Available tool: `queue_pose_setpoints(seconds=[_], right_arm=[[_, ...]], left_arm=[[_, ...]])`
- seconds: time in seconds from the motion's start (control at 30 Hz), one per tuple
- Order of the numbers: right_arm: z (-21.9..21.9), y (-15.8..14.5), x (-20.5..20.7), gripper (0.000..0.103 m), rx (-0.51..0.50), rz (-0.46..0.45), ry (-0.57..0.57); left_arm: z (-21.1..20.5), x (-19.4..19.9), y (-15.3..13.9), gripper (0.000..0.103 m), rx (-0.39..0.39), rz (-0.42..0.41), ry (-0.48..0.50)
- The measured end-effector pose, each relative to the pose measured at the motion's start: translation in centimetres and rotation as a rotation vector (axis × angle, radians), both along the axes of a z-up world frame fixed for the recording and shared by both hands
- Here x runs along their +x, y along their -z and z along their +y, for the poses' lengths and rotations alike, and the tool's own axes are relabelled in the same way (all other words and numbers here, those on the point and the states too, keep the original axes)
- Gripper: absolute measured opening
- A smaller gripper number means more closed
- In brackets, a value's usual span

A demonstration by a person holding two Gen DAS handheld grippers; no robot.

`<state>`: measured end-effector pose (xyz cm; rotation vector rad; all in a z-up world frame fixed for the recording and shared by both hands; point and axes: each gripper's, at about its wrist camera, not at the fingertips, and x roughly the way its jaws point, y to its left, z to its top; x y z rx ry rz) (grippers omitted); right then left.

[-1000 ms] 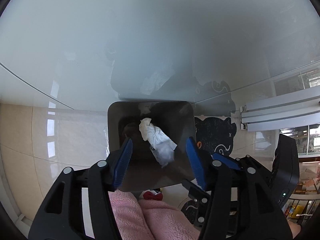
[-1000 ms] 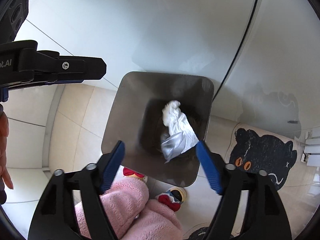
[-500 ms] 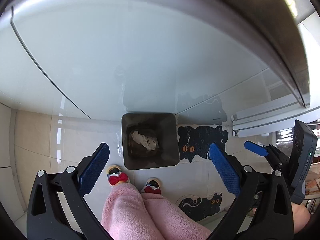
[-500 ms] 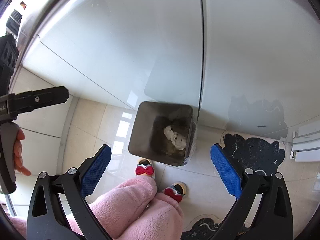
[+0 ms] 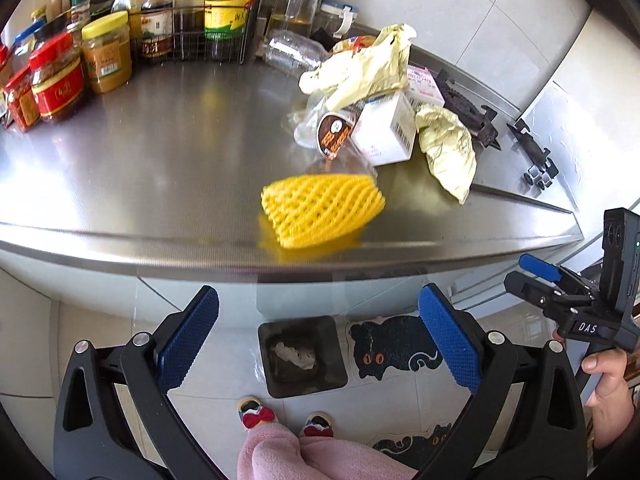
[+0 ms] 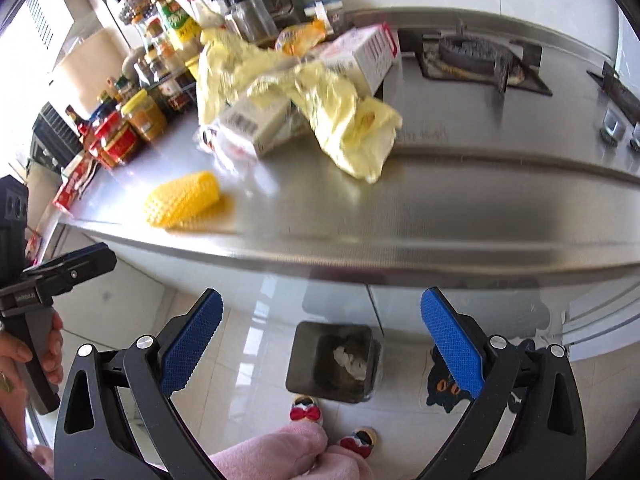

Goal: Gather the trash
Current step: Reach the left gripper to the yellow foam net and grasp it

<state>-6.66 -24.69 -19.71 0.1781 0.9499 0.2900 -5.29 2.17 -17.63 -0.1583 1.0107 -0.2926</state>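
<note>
Tissue (image 5: 296, 354) now dropped in bin (image 5: 302, 384), both grippers raised back to counter lvl. Left gripper (image 5: 318, 334) and right gripper (image 6: 320, 336) spread wide, nothing held. Yellow foam net (image 5: 320, 210) nearest, prob next.

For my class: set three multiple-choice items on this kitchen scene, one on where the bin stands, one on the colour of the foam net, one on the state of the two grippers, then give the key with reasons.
1. Where does the bin stand?
A. on the counter
B. on the floor below the counter edge
C. on the stove

2. What colour is the foam net near the counter's front edge?
A. yellow
B. red
C. white

3. In what state are the left gripper and the right gripper?
A. both shut on trash
B. one open, one holding a box
C. both open and empty

Key:
1 B, the bin sits on the tiled floor beside the cat mat, below the steel counter.
2 A, the net is bright yellow in both views.
3 C, the blue pads stand wide apart with nothing between them; the left jaws have just been opening.
</note>
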Motion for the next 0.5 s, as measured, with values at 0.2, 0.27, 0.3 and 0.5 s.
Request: queue_pose_setpoints(seconds=[0.2, 0.27, 0.3, 0.5], right_arm=[[0.8, -2.8, 4.2, 0.099, -0.026, -0.077, 0.020], [1.0, -3.0, 5.5, 0.094, -0.033, -0.090, 0.028], [1.1, -3.0, 6.2, 0.091, -0.029, -0.085, 0.030], [1.5, -1.8, 9.5, 0.072, -0.028, -0.042, 0.039]], left_arm=[[-0.1, 3.2, -0.9, 0.092, 0.012, -0.016, 0.060], [-0.4, 4.1, -0.6, 0.090, 0.020, -0.013, 0.090], [-0.6, 4.6, -0.4, 0.089, 0.025, -0.011, 0.103], [-1.2, 6.5, 1.2, 0.083, 0.058, 0.012, 0.178]])
